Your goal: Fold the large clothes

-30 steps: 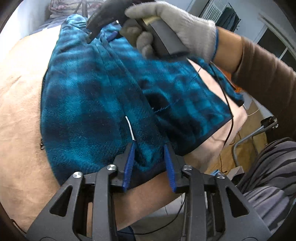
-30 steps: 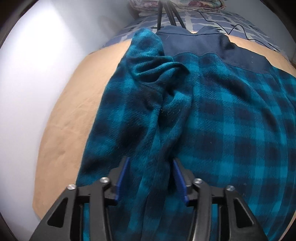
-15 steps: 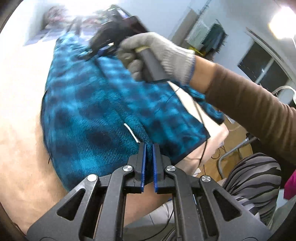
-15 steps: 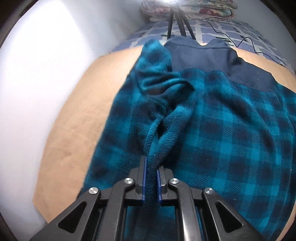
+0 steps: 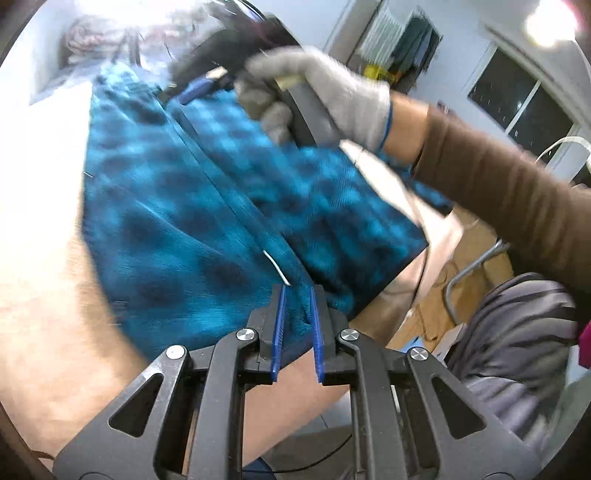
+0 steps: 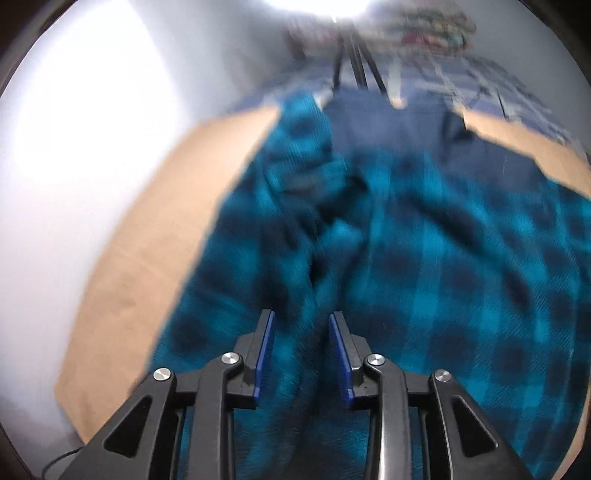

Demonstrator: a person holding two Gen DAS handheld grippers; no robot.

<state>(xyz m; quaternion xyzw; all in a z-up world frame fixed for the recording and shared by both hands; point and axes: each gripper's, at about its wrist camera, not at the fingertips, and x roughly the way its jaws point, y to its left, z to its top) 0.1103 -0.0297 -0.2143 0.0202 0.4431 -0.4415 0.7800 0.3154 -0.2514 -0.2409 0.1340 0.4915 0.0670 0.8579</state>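
Note:
A teal and black plaid fleece garment (image 5: 177, 229) lies spread on a tan bed cover (image 5: 44, 277). My left gripper (image 5: 297, 295) is at its near hem. A fold of fleece fills the narrow gap between the blue pads, and the jaws are opening. In the right wrist view the garment (image 6: 443, 258) shows a navy band (image 6: 399, 129) at its far end. My right gripper (image 6: 301, 321) straddles a raised ridge of fleece. Its jaws are opening, and the pads stand apart from the ridge. A gloved hand (image 5: 325, 99) holds that right gripper (image 5: 207, 79) over the garment's far end.
A white wall (image 6: 74, 147) runs along the bed's left side. Tripod legs (image 6: 354, 70) and folded bedding (image 6: 424, 33) sit at the far end. Past the bed's right edge are a wooden floor, a metal frame (image 5: 472, 269) and the person's striped trousers (image 5: 517, 332).
Both grippers first stood open around folds of fleece. Half a second ago both were pinched shut on them. Now both pairs of pads have parted again, the right much wider. Both views have risen slightly.

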